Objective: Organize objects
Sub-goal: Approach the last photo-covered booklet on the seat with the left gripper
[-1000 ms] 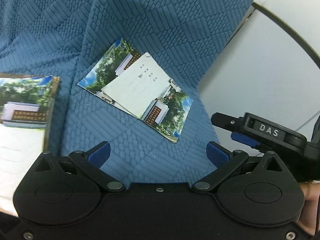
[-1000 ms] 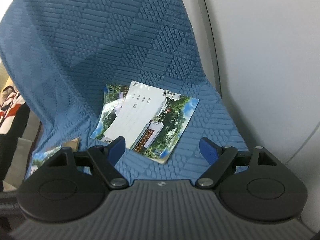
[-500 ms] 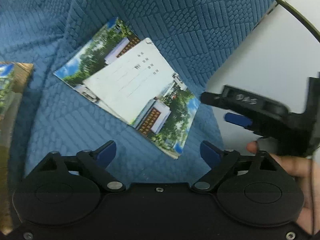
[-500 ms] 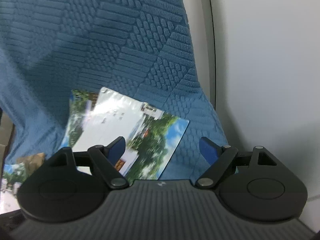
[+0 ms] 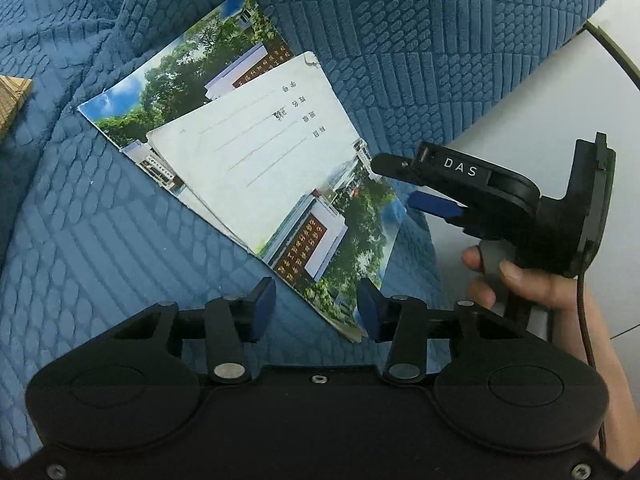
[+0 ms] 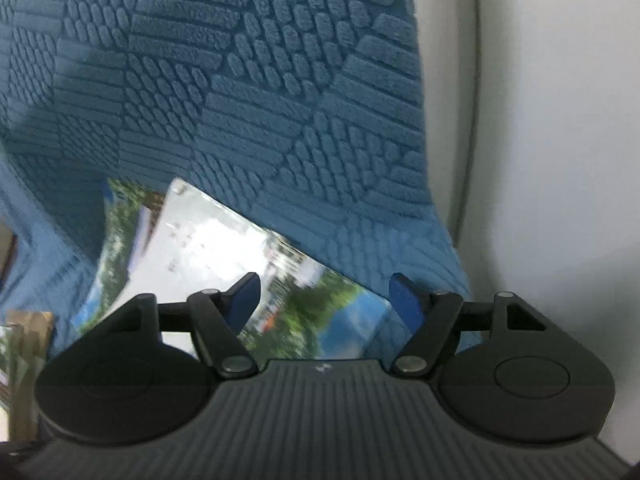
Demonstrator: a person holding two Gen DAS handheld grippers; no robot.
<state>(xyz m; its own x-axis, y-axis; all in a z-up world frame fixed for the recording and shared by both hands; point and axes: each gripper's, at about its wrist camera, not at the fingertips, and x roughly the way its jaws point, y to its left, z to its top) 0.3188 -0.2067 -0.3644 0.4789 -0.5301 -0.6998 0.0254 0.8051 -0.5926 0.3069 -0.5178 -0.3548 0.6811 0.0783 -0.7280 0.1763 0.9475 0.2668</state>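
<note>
On right gripper (image 5: pixel 416 184) — "DAS" label (image 5: pixel 461 167)

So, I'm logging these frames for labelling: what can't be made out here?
- Left wrist view: small print on the white card is too small to read.
- Right wrist view: the card pile is motion-blurred, its near edge hidden behind the right gripper.
- Left wrist view: the brown object is cut off by the frame edge.

Both your wrist views look steeply down, close over the same booklets (image 5: pixel 256 168) (image 6: pixel 208 252) — left nearer, from the opposite side.
</note>
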